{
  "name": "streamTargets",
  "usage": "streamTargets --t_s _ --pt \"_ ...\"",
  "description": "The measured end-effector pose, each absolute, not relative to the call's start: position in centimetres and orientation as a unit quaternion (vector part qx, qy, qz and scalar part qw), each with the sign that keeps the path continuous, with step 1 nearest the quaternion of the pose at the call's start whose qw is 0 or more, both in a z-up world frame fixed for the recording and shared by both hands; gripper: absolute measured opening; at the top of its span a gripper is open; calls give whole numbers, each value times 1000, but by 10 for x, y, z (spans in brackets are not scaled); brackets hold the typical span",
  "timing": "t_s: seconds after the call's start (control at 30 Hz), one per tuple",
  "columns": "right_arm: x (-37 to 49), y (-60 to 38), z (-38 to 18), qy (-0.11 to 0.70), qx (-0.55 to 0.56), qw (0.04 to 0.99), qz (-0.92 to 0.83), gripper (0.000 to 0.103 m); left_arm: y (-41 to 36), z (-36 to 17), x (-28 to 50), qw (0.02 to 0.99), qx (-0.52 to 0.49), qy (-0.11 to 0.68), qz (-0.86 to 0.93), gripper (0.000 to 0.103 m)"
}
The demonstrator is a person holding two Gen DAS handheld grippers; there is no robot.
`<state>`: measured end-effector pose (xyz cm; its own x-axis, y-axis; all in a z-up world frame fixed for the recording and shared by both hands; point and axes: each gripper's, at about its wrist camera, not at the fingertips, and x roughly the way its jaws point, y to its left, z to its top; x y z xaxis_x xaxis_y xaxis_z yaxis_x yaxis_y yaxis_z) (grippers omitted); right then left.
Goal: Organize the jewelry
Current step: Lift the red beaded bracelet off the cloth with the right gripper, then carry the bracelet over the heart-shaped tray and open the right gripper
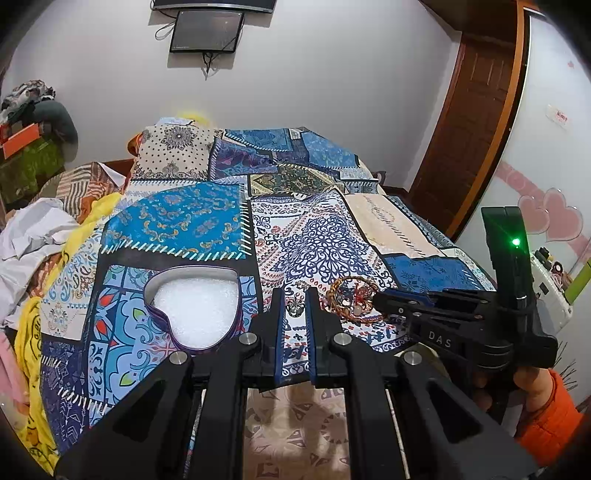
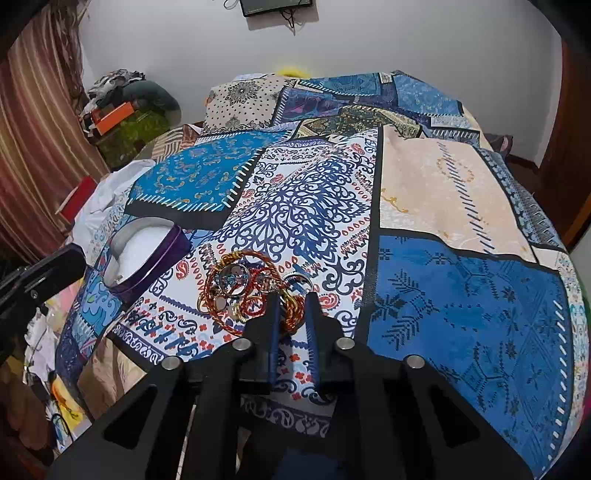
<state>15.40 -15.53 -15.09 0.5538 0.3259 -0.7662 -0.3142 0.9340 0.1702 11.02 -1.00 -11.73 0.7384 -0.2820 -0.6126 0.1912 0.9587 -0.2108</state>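
A bed covered with a patchwork bedspread (image 1: 207,218) served as the work surface, with a white wall and a dark wall-mounted screen (image 1: 207,31) behind it. A heart-shaped purple tin (image 1: 192,310), lined with white padding and open at the top, lay on the bedspread toward the left. To its right, well apart from the tin, lay the pile of jewelry (image 2: 251,291): twisted gold and red bangles tangled with several rings, resting on a white panel printed with blue scrollwork. The left tongs (image 1: 295,295) hovered between the tin and the pile, their two fingers drawn close with only a narrow gap and nothing held between them; a small ring (image 1: 294,307) showed on the cloth just beyond the tips. The right tongs (image 2: 291,299) reached into the near edge of the pile, fingers likewise drawn close, with gold and red loops showing in the narrow gap; whether the pads actually gripped a piece could not be told from either view. In the left wrist view the right tongs entered from the right, tips at the pile, held by a hand (image 1: 532,391) in an orange sleeve (image 1: 554,424). Crumpled white and yellow cloths (image 1: 33,236) lay beside the bed at left, and a brown door (image 1: 476,110) stood at right.
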Motion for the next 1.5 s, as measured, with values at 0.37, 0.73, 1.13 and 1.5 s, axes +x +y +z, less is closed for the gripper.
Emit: streamTargets --t_s 0.37,0.73,1.13,1.5 --pt "141 -158 -120 400 18 896 194 9 -8 -103 99 937 -64 321 -119 9" --pt "132 -128 -81 344 8 913 219 9 17 -83 83 951 -63 290 -82 9" --pt "138 -74 -69 322 -6 908 267 9 70 -83 86 958 -79 276 -23 9" --pt "161 -35 -93 356 -39 891 279 9 93 -104 107 952 -90 293 -9 9"
